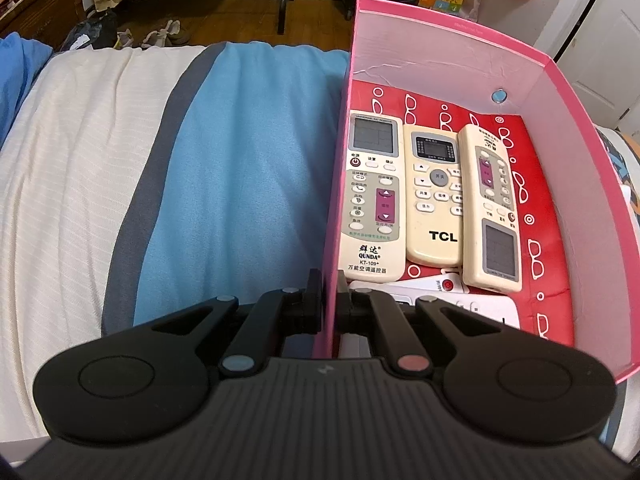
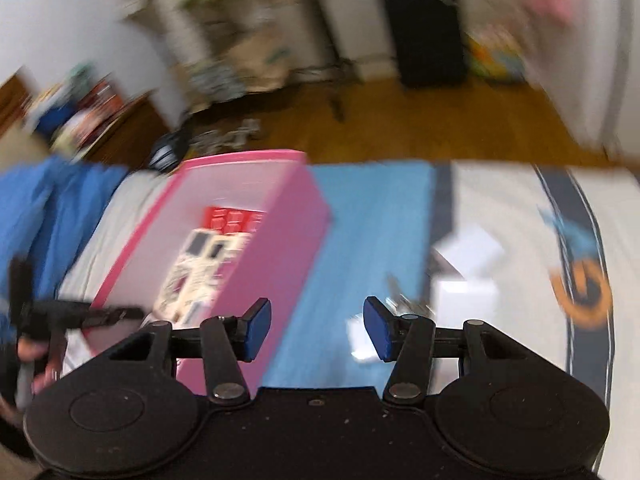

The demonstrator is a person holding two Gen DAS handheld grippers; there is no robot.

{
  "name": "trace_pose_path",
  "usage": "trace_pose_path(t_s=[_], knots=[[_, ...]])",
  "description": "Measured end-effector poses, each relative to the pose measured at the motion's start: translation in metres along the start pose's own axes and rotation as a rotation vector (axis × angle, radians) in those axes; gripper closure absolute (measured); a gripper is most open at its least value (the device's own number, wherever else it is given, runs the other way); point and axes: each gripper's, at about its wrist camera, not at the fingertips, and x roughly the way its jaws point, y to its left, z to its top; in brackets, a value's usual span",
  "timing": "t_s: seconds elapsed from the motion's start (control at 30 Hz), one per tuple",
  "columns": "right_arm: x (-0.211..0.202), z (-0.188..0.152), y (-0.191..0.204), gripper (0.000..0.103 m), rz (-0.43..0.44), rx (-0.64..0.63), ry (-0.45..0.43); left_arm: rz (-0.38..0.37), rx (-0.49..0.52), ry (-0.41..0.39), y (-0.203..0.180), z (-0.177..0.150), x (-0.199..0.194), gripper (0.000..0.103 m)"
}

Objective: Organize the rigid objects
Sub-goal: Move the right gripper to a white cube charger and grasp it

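Left gripper [image 1: 330, 294] pinching the pink box [image 1: 560, 92] wall at six o'clock, remotes [image 1: 434, 196] lying inside. Right gripper [image 2: 317, 330] hanging half open, empty, over bedspread [image 2: 360, 240]. Risking tipping the box if tugged.

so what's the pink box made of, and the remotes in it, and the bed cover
Pink box: looks like thin card, matt white inside; its far wall is creased and the left gripper pinches a thin side wall.
Remotes: hard plastic, cream and slightly glossy, with moulded buttons and small grey screens.
Bed cover: soft woven cloth, likely cotton; folds and fine ribbing show.
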Motion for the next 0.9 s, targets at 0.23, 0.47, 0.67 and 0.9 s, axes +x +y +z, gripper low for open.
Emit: trace_pose_path(t_s=[0.23,0.47,0.67,0.9], knots=[[0.032,-0.020,-0.017,0.046,-0.051,-0.032,0.036,0.007,-0.006,0.003,-0.001,0.000,-0.001,0.100],[0.049,-0.034,0.001,0.047,-0.106,-0.255,0.078,0.008,0.002,-0.009,-0.002,0.000,-0.005,0.100],[0.073,-0.032,0.011,0.047,-0.155,-0.444,0.139,-0.006,-0.003,-0.010,0.001,0.000,-0.006,0.100],[0.106,-0.024,0.010,0.043,-0.219,-0.501,0.164,-0.007,0.001,-0.011,0.002,0.000,-0.005,0.100]])
